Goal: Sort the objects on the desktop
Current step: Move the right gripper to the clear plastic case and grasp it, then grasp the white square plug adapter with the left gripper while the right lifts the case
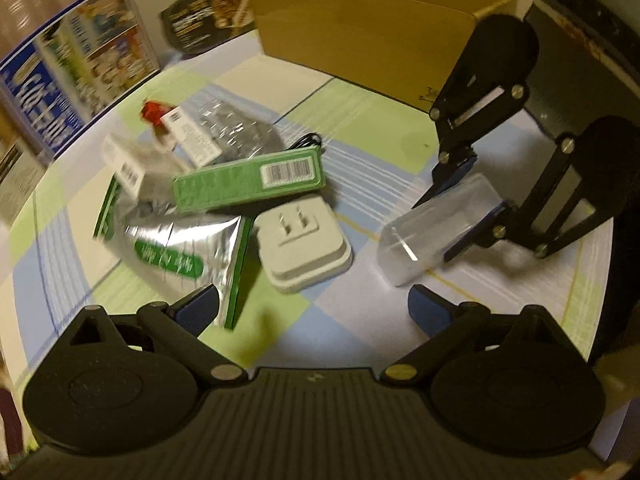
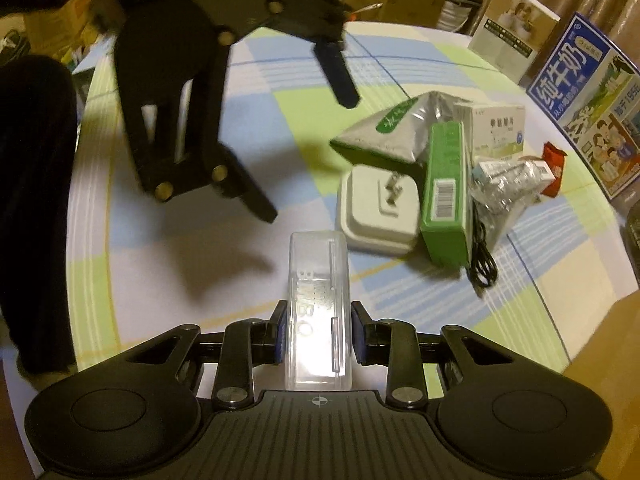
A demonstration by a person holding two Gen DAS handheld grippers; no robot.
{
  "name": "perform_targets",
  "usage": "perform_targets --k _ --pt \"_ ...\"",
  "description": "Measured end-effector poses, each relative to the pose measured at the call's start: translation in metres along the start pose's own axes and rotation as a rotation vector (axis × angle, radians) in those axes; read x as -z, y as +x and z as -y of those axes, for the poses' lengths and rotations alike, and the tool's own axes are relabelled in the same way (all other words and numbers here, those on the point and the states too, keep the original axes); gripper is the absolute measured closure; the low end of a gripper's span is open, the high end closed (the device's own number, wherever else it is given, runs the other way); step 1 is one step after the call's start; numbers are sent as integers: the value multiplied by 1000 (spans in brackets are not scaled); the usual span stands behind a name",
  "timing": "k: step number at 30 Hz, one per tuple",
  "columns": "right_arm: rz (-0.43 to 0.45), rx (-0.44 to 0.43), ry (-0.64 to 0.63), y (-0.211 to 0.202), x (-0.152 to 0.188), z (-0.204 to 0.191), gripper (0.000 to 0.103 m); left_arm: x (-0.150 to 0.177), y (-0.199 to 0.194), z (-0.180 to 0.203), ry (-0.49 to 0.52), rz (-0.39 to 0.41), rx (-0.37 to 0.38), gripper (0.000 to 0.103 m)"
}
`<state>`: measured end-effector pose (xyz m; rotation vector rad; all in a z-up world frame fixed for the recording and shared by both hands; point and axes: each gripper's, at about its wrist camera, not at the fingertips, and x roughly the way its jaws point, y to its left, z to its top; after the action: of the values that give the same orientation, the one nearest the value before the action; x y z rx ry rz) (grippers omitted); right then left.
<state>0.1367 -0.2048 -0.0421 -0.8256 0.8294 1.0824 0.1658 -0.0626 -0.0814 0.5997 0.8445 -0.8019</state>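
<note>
The right gripper point(image 2: 318, 338) pinches the clear case point(image 2: 318, 312), low in the middle. The left gripper point(image 1: 316, 312) is spread wide, holding nothing. The pile point(image 1: 224, 196) at left (packets, charger) still waits, so sorting has barely begun.

Raised letters "BMBO" run along the clear plastic rectangular case point(image 2: 319, 312) at lower centre of the right wrist view. At upper right, the blue milk carton box point(image 2: 588, 100) bears large white characters "纯牛奶". Barcodes on the green box point(image 2: 444, 196) are illegible.
</note>
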Motion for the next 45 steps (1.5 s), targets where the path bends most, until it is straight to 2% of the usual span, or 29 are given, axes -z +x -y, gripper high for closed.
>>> perform_targets --k 5,8,11,14,18,21,25,30,32,34,38,42,44,45 --pt "-24 26 13 -9 14 10 75 -17 22 4 146 -27 29 5" --pt "-27 32 24 -12 21 12 75 -23 37 2 153 -59 62 6" --pt "-35 33 25 -12 26 11 75 -31 52 -2 96 -90 75 8" --pt "-35 34 28 -13 28 11 75 -37 65 -12 -45 -126 84 16" --pt "-32 36 42 -14 30 11 75 -40 75 -17 -164 -136 50 21" --pt "-29 28 54 -16 32 10 75 -40 78 -17 -189 -144 24 41" --pt "-31 10 59 -20 36 5 75 -32 67 -7 -146 -149 35 41" --pt "-39 -14 43 -22 38 -2 75 -10 40 25 48 -169 151 41" --pt "-41 -13 42 -21 38 -4 75 -3 35 34 82 -179 148 40" --pt "-38 -11 50 -21 38 -5 75 -1 32 36 67 -168 132 31" --pt "-32 -8 73 -20 39 -4 75 -2 37 33 -28 -140 123 30" --pt "-24 4 92 -19 40 -3 71 -3 42 34 -73 -137 111 40" --pt "-23 11 98 -18 39 -2 64 -3 41 35 -89 -130 108 42" --pt "-23 11 100 -17 38 -2 63 -3 40 35 -89 -129 105 42"
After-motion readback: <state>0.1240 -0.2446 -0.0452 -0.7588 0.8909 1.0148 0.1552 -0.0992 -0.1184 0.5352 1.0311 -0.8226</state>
